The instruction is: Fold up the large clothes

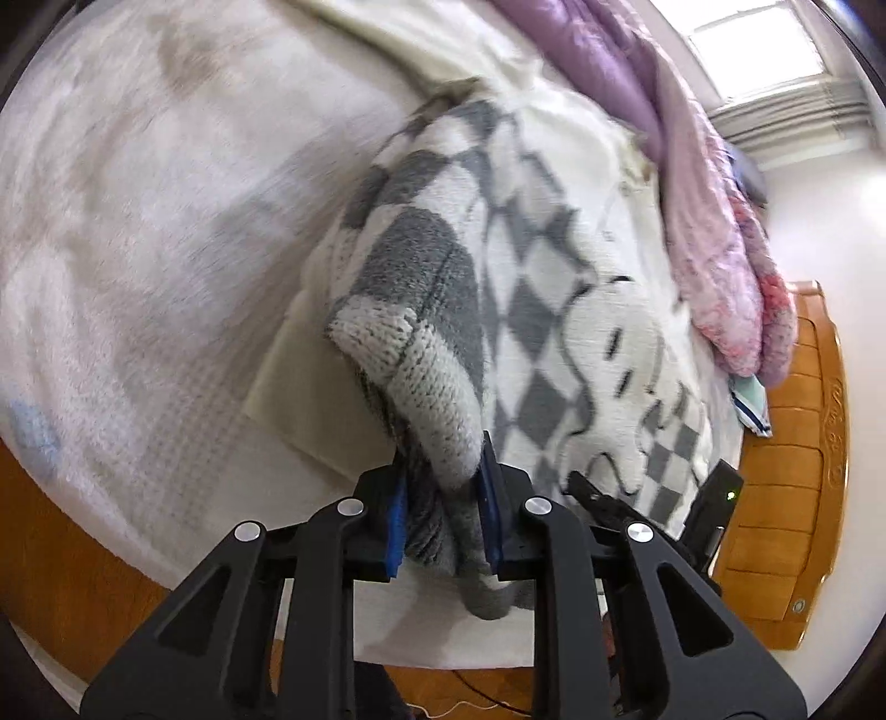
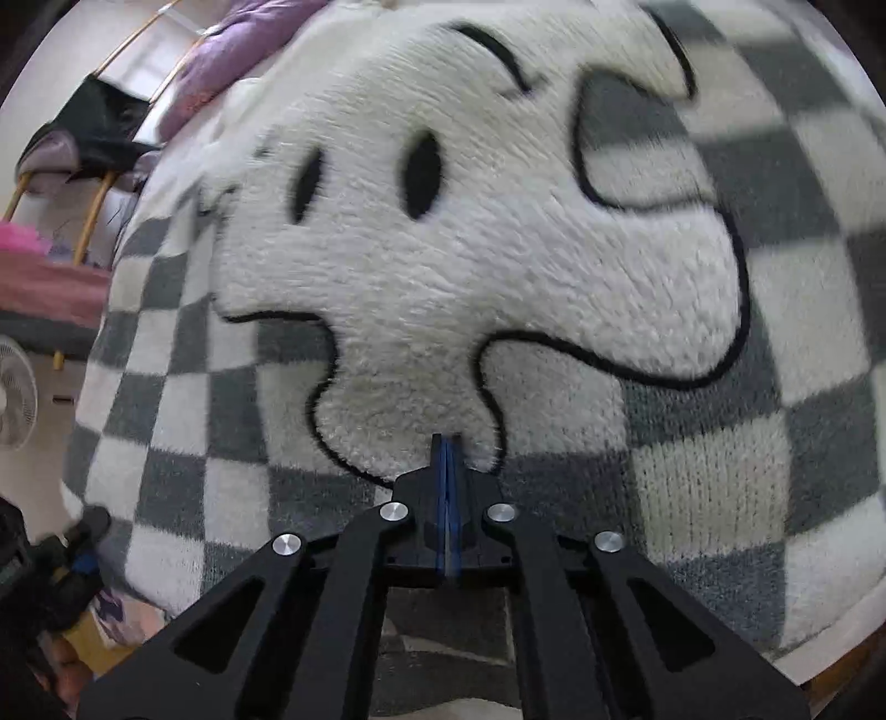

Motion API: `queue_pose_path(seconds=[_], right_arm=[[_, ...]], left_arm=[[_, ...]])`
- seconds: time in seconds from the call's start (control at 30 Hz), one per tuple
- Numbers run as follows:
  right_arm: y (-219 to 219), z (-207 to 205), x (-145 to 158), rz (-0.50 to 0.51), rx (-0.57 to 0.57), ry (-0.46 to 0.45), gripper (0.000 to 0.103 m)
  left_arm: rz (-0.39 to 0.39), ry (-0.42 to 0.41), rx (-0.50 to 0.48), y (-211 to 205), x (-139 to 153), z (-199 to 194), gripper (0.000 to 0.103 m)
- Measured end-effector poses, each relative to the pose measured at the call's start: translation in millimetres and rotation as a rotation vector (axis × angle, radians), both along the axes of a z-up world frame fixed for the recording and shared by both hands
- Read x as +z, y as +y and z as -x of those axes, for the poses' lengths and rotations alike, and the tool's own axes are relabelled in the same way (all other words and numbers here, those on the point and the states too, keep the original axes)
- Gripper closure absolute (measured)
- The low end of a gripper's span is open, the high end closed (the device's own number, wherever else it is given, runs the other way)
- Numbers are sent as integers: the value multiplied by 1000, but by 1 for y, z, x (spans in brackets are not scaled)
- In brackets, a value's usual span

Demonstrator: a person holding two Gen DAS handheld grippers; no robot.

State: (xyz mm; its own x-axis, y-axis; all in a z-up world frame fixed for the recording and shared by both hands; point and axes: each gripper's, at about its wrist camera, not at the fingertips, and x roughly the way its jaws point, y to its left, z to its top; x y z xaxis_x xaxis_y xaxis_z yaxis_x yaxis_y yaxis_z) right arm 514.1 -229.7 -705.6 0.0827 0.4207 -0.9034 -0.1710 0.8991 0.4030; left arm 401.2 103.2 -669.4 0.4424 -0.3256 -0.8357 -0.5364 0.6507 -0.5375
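grey-and-white checked sweater [image 1: 531,288] spread across the white bed sheet [image 1: 138,232], fluffy, with a big white cartoon face outlined in black on its front [image 2: 476,243]. one ribbed sleeve cuff [image 1: 410,382] lifted off the body of the garment and bunched between the blue pads [image 1: 490,498] of the left gripper [image 1: 443,515], clamped there with the jaws only partly closed around the thick knit, grey fabric spilling down below them. right gripper [image 2: 446,443] pressed against the lower edge of the white face patch, its blue pads together with no visible gap; hard to say whether any fabric is pinched between them, nothing seen protruding. in the left wrist view, the same right gripper [image 1: 603,504] glimpsed low at the sweater's near hem. beyond the sweater, a cream blanket [image 1: 443,50] lying beneath it, and a purple-and-pink quilt [image 1: 714,221] heaped along the far side of the bed. wooden bed frame [image 1: 786,459] at the right, a bright window [image 1: 758,50] above. in the right wrist view, a white fan [image 2: 14,399] at the left edge, a dark garment over a wooden rack [image 2: 99,127] behind.
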Motion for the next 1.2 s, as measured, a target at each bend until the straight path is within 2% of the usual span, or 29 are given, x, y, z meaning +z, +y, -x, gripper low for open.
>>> queue_pose_path(seconds=[0.1, 0.17, 0.23, 0.33, 0.43, 0.5, 0.6, 0.7, 0.73, 0.77, 0.83, 0.87, 1.0, 1.07, 1.1, 1.13, 1.2], right_arm=[[1, 16, 29, -73, 62, -74, 95], [4, 35, 55, -122, 124, -147, 82], [10, 58, 81, -158, 209, -229, 53], [23, 91, 103, -222, 319, -297, 44], [45, 105, 108, -267, 384, -348, 38], [64, 105, 103, -268, 404, -363, 37], [93, 90, 93, -203, 399, -450, 37], [104, 79, 81, -209, 368, -435, 37], [110, 75, 77, -204, 367, -436, 43], [111, 74, 75, -217, 371, -432, 54], [111, 68, 71, -199, 324, -395, 82], [108, 65, 71, -204, 302, -375, 83], [79, 46, 68, -327, 138, -241, 88], [61, 36, 67, -388, 56, -189, 88], [52, 32, 70, -420, 26, -169, 88], [38, 28, 73, -455, -17, -157, 88], [18, 24, 79, -513, -69, -141, 88]], left_arm=[[6, -23, -1, -9, 12, -10, 83], [14, -34, -7, -14, 19, -17, 83], [21, -42, -12, -19, 23, -21, 83], [47, -58, -15, -22, 30, -25, 83], [56, -90, -9, -23, 39, -28, 83], [40, -99, -28, -29, 45, -31, 83], [29, -102, -43, -34, 49, -32, 83], [17, -104, -54, -36, 51, -32, 83], [8, -105, -58, -37, 51, -32, 83], [-2, -104, -65, -39, 52, -34, 83], [-29, -96, -69, -42, 53, -37, 82], [-26, -99, -69, -44, 52, -38, 82], [35, -222, -79, -50, 68, -29, 76], [-14, -313, -87, -55, 87, -19, 59], [-49, -333, -88, -57, 94, -16, 54], [-95, -341, -76, -58, 99, -14, 51], [-163, -301, -33, -57, 98, -18, 51]])
